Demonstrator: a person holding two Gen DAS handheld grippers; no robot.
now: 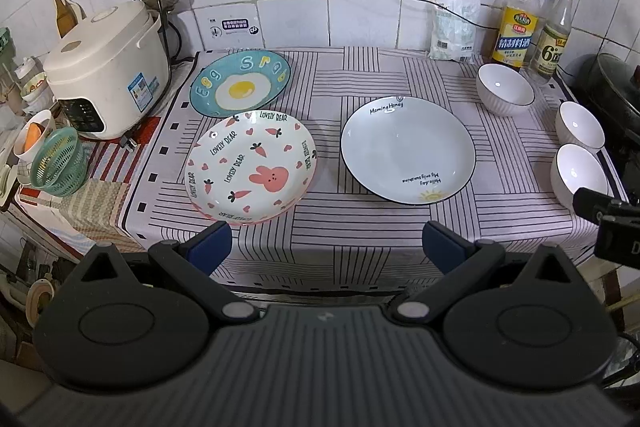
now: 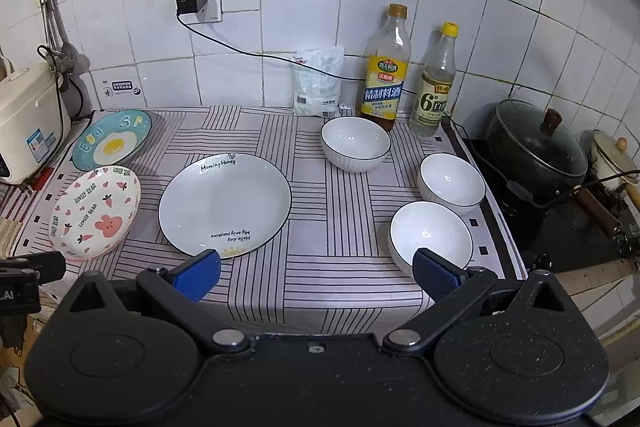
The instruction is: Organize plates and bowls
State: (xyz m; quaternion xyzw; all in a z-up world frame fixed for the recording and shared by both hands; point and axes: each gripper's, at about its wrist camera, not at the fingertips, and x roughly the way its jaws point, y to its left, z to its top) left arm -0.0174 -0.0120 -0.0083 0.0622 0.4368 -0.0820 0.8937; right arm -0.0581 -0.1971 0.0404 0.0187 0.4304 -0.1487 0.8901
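Observation:
On the striped cloth lie a blue egg plate, a pink bunny plate and a white black-rimmed plate. Three white bowls stand at the right: far, middle and near. My left gripper is open and empty, held above the table's front edge before the plates. My right gripper is open and empty, its right finger just in front of the near bowl.
A rice cooker and a green basket stand at the left. Two bottles and a white bag stand at the back wall. A black pot sits on the stove at the right. A cable runs from the socket.

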